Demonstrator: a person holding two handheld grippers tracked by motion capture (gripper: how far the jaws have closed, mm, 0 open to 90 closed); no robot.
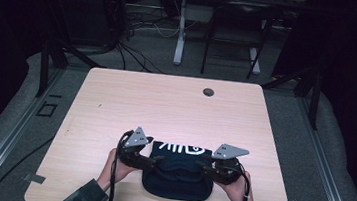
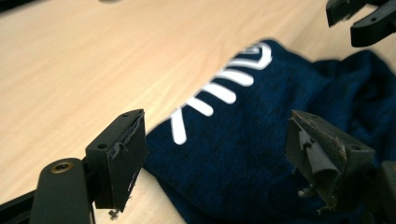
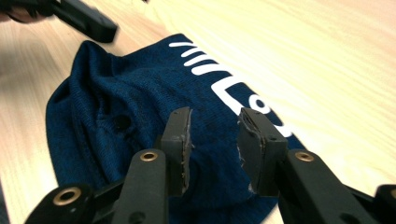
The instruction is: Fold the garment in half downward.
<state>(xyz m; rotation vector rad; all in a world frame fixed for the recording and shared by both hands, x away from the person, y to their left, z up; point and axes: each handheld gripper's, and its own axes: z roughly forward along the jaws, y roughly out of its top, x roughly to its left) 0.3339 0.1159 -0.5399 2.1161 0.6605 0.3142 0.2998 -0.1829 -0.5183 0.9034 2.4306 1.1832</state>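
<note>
A dark blue knitted garment (image 1: 178,181) with white markings lies crumpled on the wooden table (image 1: 166,104) near its front edge. My left gripper (image 1: 159,163) is at the garment's left side, and in the left gripper view (image 2: 215,149) its jaws stand wide apart just above the cloth (image 2: 243,154), gripping nothing. My right gripper (image 1: 204,167) is at the garment's right side. In the right gripper view (image 3: 215,135) its pads hover over the cloth (image 3: 116,93) with a narrow gap and nothing pinched. Each gripper view also shows the other gripper farther off: the right gripper (image 2: 364,18), the left gripper (image 3: 79,16).
The far half of the table is bare wood with a round cable hole (image 1: 208,91). Beyond the table are a desk leg (image 1: 180,35), a chair frame (image 1: 233,41) and cables on the floor. Metal brackets (image 1: 33,178) sit at the front corners.
</note>
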